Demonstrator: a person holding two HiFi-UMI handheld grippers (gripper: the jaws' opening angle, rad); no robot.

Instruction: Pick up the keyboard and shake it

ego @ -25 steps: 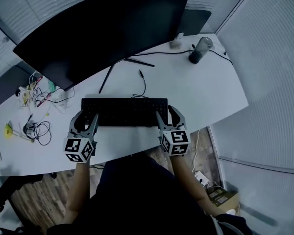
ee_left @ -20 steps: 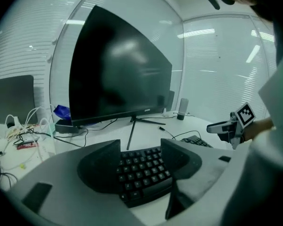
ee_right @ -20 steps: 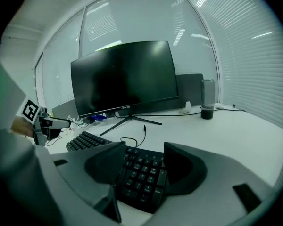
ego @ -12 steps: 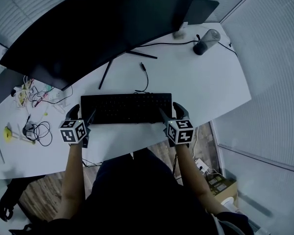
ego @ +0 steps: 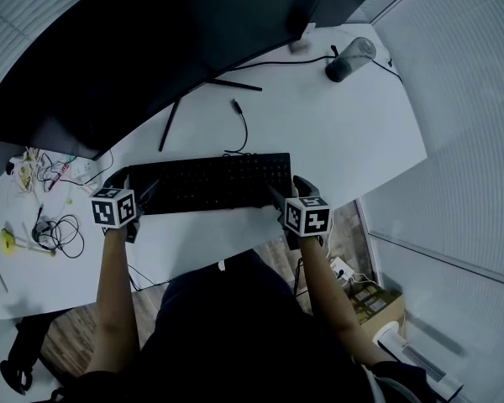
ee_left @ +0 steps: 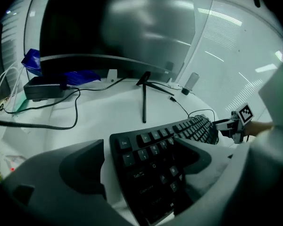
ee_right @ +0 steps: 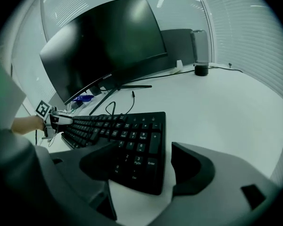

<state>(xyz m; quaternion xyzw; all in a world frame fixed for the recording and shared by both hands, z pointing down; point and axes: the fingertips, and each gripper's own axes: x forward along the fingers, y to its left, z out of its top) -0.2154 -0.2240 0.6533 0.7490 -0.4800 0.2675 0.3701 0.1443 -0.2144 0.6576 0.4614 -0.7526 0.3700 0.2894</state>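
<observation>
A monitor stand and loose cable lie just behind the keyboard.

Black keyboard on white desk

The keyboard is black, full-size and flat, with low dark keys and a number pad at its right end. It lies keys-up on the white desk in front of me, near the front edge, turned slightly so its right end sits a little farther from me. Its left end is between the jaws of my left gripper and its number-pad end between those of my right gripper. Both pairs of jaws are opening.
</observation>
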